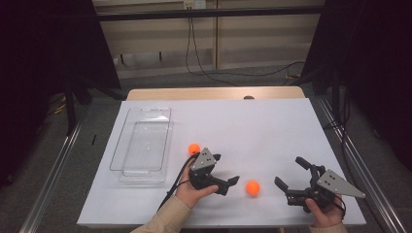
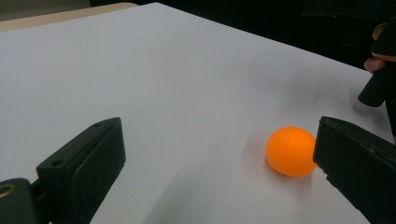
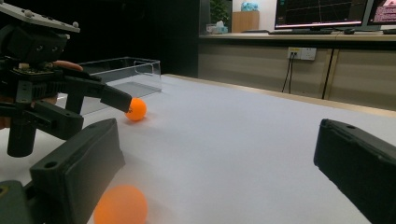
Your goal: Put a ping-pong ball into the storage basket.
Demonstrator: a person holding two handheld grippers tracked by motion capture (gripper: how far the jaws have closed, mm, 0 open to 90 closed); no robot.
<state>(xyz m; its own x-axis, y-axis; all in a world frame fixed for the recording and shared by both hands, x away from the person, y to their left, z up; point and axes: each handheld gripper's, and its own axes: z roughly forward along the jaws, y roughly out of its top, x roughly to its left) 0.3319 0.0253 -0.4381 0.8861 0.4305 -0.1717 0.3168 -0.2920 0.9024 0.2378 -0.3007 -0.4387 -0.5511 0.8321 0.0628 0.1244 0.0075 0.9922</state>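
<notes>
Ball sat on white surface between both tools, at 3 o'clock of left tool, beside its jaw. Left tool and right tool both released, jaws spread. Likely light, hard, smooth, prone to rolling; grip across equator, gently.

a white-topped table stands before a beige wall with a socket, monitors on a counter.

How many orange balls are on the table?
2. One orange ball lies on the white table between the left gripper and the right gripper, nearer the left. The other ball lies beside the clear tray. None seems hidden.
</notes>
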